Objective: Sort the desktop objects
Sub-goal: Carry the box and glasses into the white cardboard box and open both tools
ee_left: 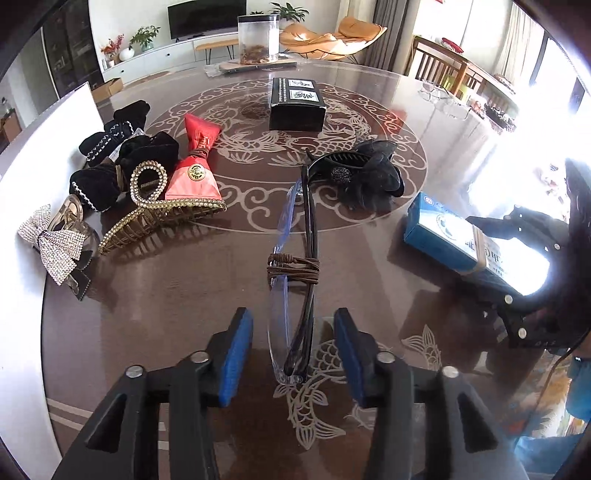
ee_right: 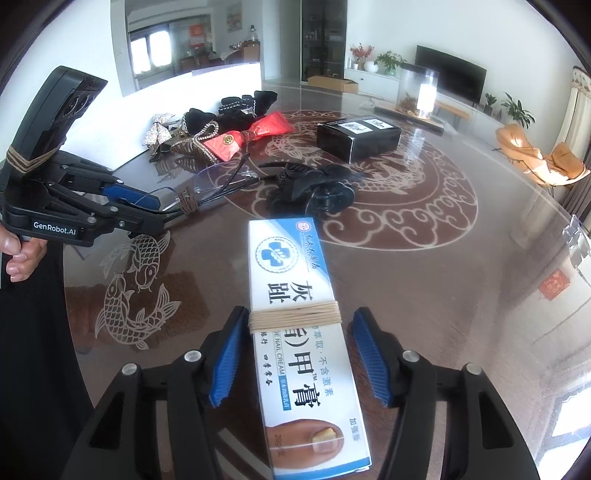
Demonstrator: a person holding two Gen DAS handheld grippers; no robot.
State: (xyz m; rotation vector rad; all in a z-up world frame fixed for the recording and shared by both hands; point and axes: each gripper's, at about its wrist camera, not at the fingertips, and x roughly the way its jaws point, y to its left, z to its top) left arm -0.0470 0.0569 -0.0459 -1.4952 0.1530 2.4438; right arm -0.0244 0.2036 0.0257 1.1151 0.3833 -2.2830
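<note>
On worktop [ee_left: 443,122]: one pair of glasses [ee_left: 295,295], one cream box [ee_right: 299,332], one black box [ee_left: 297,103], one black flower clip [ee_left: 362,173].
Left gripper [ee_left: 293,354] jaws apart around glasses, not touching; glasses' long axis runs away from camera. Right gripper [ee_right: 299,358] jaws apart, straddling banded cream box, long axis also pointing away; left pad just beside it, contact unclear.

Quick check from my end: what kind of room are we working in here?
Most likely a home living and dining room. A flat television stands on a low white cabinet, tan lounge chairs sit by curtained windows, and the work surface is a round glass-topped dining table.
</note>
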